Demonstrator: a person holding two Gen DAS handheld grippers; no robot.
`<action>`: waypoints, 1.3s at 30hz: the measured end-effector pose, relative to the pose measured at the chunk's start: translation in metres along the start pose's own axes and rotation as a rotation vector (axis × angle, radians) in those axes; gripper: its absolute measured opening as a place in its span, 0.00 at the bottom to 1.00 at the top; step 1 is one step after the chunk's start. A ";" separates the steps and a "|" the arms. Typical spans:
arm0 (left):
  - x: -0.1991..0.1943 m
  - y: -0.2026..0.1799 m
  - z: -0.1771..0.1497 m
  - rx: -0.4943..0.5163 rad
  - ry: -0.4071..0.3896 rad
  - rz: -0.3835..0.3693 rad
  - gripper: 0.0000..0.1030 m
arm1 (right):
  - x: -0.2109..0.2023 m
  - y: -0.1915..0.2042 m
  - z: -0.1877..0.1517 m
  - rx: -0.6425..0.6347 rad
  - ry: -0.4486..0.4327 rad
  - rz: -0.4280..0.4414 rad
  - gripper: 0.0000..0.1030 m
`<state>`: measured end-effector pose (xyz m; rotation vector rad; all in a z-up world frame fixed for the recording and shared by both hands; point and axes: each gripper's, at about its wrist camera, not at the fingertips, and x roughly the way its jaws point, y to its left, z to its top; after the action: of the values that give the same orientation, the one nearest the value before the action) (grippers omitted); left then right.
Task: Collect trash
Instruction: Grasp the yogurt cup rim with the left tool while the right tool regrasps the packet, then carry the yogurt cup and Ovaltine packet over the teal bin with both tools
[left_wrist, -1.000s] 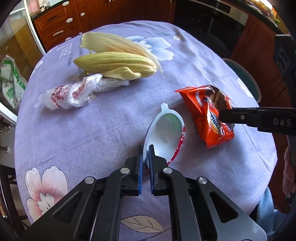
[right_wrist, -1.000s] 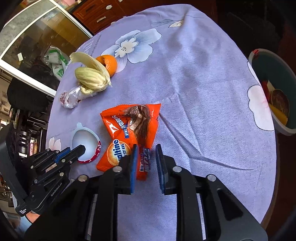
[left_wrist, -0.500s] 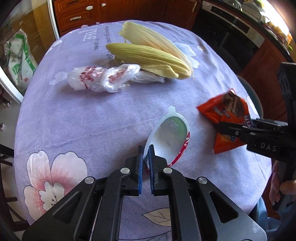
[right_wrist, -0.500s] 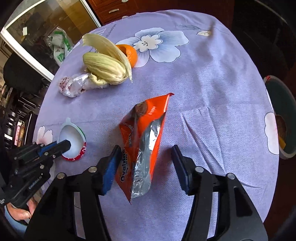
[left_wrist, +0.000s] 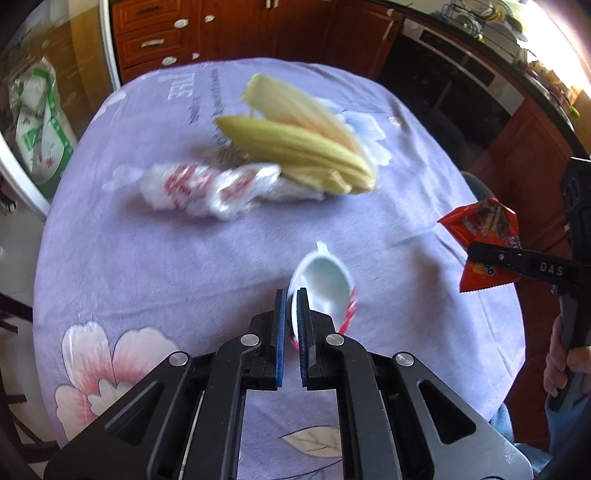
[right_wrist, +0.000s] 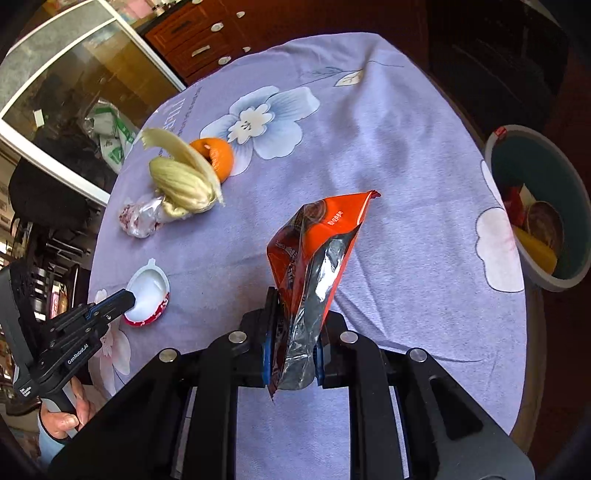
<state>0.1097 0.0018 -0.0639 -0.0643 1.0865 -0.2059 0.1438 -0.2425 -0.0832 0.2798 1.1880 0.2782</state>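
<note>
A white plastic cup (left_wrist: 327, 282) with a red label tilts just above the purple floral tablecloth (left_wrist: 147, 258); my left gripper (left_wrist: 291, 297) is shut on its near rim. From the right wrist view, the cup (right_wrist: 149, 290) and left gripper (right_wrist: 129, 297) show at lower left. An orange snack wrapper (right_wrist: 314, 251) with a silver inside stands up between the pads of my right gripper (right_wrist: 295, 310), whose jaws are closing on its lower end. It hangs off the cloth. The left wrist view has the wrapper (left_wrist: 484, 229) and right gripper (left_wrist: 474, 253) at the right edge.
Corn husks (right_wrist: 181, 181), a crumpled clear plastic bag (right_wrist: 138, 218) and an orange (right_wrist: 218, 155) lie on the table's far left. A teal basin (right_wrist: 495, 155) holding trash sits below the right table edge. Wooden cabinets and a glass door stand behind. A hand (left_wrist: 561, 369) holds the right gripper.
My right gripper has closed on the orange wrapper and raised it off the cloth, standing it upright. The left gripper has risen a little with the cup still in it.
</note>
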 end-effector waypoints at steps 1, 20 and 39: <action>-0.001 -0.005 0.003 0.014 -0.005 0.000 0.06 | -0.002 -0.005 0.000 0.012 -0.006 0.000 0.15; 0.043 -0.031 0.004 0.104 0.094 0.038 0.09 | 0.003 -0.016 -0.007 0.030 0.020 0.057 0.16; 0.024 -0.163 0.083 0.323 -0.021 0.019 0.06 | -0.070 -0.116 0.024 0.216 -0.193 0.099 0.16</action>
<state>0.1722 -0.1666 -0.0212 0.2330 1.0205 -0.3605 0.1495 -0.3770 -0.0556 0.5433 1.0147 0.2035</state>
